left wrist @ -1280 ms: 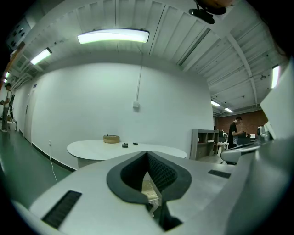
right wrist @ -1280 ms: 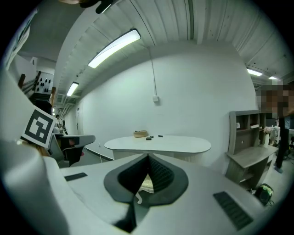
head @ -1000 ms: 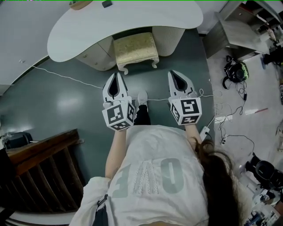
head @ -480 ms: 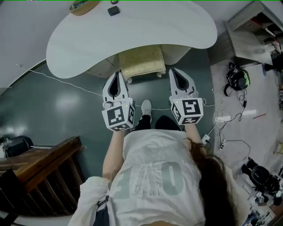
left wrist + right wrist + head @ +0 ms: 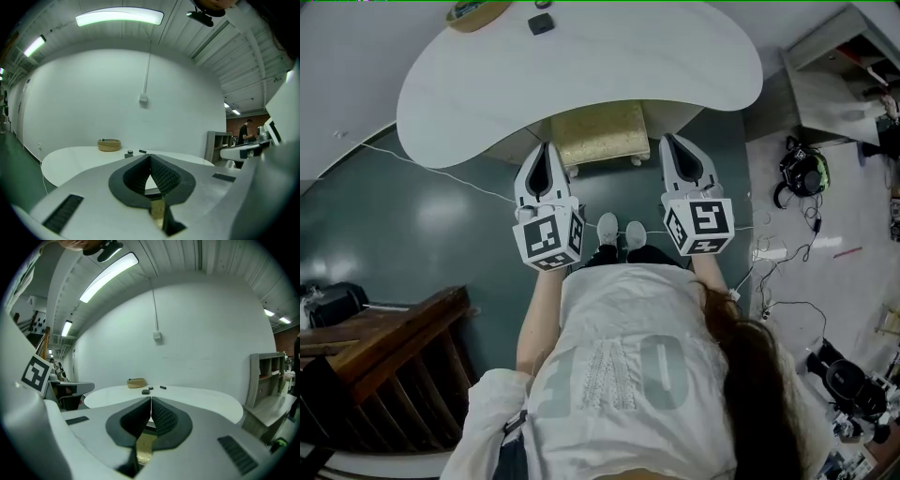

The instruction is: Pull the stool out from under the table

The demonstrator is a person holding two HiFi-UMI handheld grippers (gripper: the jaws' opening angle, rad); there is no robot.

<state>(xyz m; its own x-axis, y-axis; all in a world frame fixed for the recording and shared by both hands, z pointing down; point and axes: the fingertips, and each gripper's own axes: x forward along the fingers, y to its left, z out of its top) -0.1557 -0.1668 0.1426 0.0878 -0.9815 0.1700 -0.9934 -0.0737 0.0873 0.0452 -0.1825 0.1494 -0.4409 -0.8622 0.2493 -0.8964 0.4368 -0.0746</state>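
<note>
I take this for a lab or workshop hall. A ribbed metal ceiling point(image 5: 225, 51) carries long strip lights point(image 5: 119, 17), the walls point(image 5: 93, 93) are bare white, and the floor point(image 5: 422, 225) is painted dark green. A curved white surface point(image 5: 581, 66) stands at the top of the head view. At that view's right, loose cables point(image 5: 787, 305), a headset point(image 5: 799, 169) and dark gear point(image 5: 848, 380) lie near a grey shelf unit point(image 5: 825, 75). At the left gripper view's right edge, a person point(image 5: 244, 132) stands before a brick wall point(image 5: 236, 123).

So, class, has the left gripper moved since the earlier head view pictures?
Yes. The left gripper has moved forward toward the table: its tip lay short of the table's edge before, and now reaches that edge beside the stool.
</note>
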